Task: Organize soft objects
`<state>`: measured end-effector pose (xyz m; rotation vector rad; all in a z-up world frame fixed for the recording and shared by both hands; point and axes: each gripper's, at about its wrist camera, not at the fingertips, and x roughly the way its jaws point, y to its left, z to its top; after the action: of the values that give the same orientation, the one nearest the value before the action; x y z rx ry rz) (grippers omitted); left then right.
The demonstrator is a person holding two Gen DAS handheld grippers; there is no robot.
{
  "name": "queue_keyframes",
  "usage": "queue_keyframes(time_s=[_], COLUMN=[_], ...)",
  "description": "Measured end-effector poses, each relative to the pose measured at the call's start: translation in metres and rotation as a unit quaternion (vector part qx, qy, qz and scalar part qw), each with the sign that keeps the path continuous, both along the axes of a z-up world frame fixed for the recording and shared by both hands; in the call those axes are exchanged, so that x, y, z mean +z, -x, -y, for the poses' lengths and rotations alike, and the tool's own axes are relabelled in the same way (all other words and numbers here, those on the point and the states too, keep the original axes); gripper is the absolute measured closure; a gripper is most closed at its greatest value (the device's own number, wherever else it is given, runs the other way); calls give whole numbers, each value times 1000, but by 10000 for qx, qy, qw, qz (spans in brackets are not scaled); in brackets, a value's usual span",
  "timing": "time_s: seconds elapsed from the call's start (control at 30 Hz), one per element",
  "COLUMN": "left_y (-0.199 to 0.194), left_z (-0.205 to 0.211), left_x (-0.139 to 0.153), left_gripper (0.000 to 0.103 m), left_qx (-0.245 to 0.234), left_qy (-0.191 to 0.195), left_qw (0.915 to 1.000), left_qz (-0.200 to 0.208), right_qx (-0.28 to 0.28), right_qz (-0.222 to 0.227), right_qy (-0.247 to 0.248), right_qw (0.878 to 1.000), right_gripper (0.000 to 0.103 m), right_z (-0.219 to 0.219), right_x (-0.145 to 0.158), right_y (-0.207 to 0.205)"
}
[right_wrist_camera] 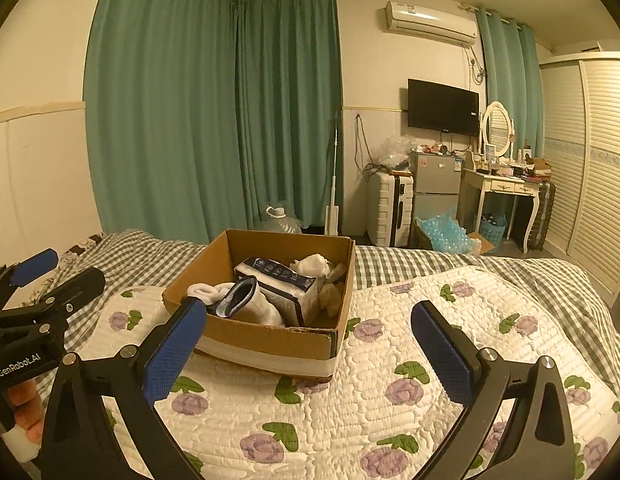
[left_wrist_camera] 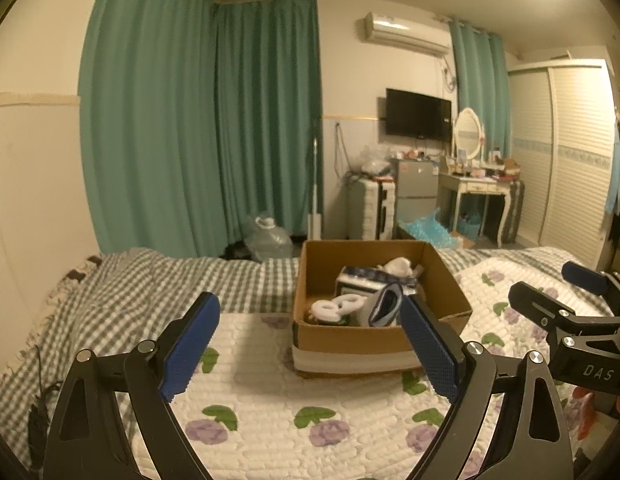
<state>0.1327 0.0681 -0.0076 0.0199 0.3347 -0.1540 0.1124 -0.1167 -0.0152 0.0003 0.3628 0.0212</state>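
A brown cardboard box [left_wrist_camera: 446, 280] [right_wrist_camera: 265, 340] sits on the flowered quilt [left_wrist_camera: 269, 408] [right_wrist_camera: 350, 400]. Inside it lie rolled white socks [left_wrist_camera: 336, 306] [right_wrist_camera: 205, 291], a white sock with a blue-grey cuff [left_wrist_camera: 384, 306] [right_wrist_camera: 249, 300], a dark-printed tissue pack [left_wrist_camera: 366, 278] [right_wrist_camera: 285, 280] and a crumpled white cloth [left_wrist_camera: 398, 266] [right_wrist_camera: 314, 265]. My left gripper [left_wrist_camera: 307, 334] [right_wrist_camera: 49, 268] hovers open in front of the box, holding nothing. My right gripper [right_wrist_camera: 310, 338] [left_wrist_camera: 550, 284] is also open and empty, near the box's front right corner.
A grey checked bedspread [left_wrist_camera: 129, 280] [right_wrist_camera: 510, 272] covers the bed around the quilt. Beyond the bed stand teal curtains [left_wrist_camera: 197, 120], a water jug [left_wrist_camera: 267, 238], a white suitcase [right_wrist_camera: 390, 208], a small fridge [right_wrist_camera: 436, 184], a dressing table [right_wrist_camera: 506, 192] and a wardrobe [right_wrist_camera: 590, 160].
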Motion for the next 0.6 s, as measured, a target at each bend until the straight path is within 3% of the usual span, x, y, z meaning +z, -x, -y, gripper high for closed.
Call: queue_keyframes(time_s=[0.6], left_y=[0], left_z=[-2], left_x=[-3], left_gripper=[10], left_qx=[-3], left_qy=[-34], left_qw=[10000], left_qz=[2], right_qx=[-88], right_qz=[-30], right_qy=[-35], right_qw=[10000], right_gripper=[0], right_z=[4], right_x=[-2], right_y=[0])
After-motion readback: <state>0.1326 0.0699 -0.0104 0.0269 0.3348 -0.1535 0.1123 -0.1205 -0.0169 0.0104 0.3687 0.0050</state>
